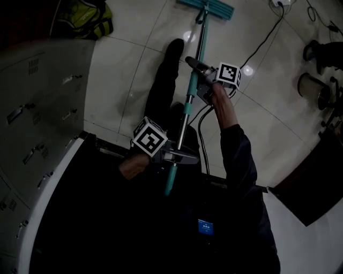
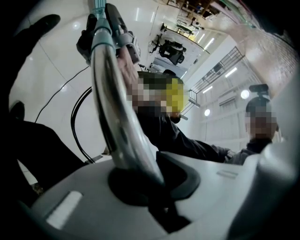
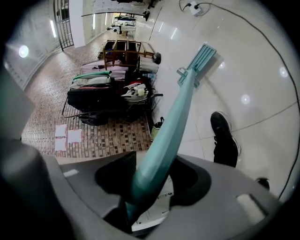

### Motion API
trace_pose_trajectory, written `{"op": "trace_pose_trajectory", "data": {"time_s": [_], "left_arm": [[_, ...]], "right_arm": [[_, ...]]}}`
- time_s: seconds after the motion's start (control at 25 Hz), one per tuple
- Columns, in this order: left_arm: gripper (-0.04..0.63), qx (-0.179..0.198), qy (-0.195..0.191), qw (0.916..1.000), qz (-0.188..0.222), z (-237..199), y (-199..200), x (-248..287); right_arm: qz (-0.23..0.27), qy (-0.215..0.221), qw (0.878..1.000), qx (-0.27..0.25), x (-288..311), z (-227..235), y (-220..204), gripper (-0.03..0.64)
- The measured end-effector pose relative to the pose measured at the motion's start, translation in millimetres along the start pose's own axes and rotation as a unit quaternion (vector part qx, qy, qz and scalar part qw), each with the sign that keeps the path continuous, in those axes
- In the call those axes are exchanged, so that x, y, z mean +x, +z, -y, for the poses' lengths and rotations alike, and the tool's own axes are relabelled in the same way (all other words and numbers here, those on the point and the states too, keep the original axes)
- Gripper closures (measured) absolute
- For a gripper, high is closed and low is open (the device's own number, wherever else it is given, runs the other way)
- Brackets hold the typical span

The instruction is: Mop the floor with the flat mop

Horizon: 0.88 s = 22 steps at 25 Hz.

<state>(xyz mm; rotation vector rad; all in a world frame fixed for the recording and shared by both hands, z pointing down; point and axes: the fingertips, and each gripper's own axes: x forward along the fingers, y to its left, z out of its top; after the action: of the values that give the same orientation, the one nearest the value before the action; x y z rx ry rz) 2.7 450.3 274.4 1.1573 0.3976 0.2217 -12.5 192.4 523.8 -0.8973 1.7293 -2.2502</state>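
The glossy white tiled floor point(image 1: 123, 75) is reflecting ceiling lights, with grey drawers point(image 1: 37, 101) standing at the left and a black cable point(image 1: 263, 42) trailing across it. The flat mop point(image 1: 209, 7) is resting head-down on the tiles ahead. The left gripper point(image 1: 178, 157) is clamping its silver pole section near the top end, while the right gripper point(image 1: 197, 66), arm reaching forward, is clamping the teal section lower down
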Motion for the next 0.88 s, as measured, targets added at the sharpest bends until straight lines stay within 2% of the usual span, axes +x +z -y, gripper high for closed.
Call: {"op": "trace_pose_trajectory", "data": {"time_s": [0.2, 0.48, 0.68, 0.88], "left_arm": [[0.541, -0.009, 0.001, 1.0, -0.005, -21.7, -38.5, 4.3], [0.538, -0.014, 0.002, 0.9999, 0.002, -24.2, -35.9, 1.3], [0.538, -0.019, 0.0, 0.9998, 0.0, -12.3, -4.6, -10.7], [0.538, -0.019, 0.004, 0.9998, 0.01, 15.0, 59.8, -34.4]], "right_arm": [[0.008, 0.0, 1.0, 0.018, -11.3, 22.2, -43.0, 0.399], [0.007, -0.004, 0.999, 0.035, -11.3, 31.1, -47.7, 0.399], [0.004, -0.003, 0.999, 0.032, 5.3, 22.3, -16.6, 0.399], [0.01, 0.001, 0.999, 0.035, 33.0, 4.8, 45.0, 0.399]]}}
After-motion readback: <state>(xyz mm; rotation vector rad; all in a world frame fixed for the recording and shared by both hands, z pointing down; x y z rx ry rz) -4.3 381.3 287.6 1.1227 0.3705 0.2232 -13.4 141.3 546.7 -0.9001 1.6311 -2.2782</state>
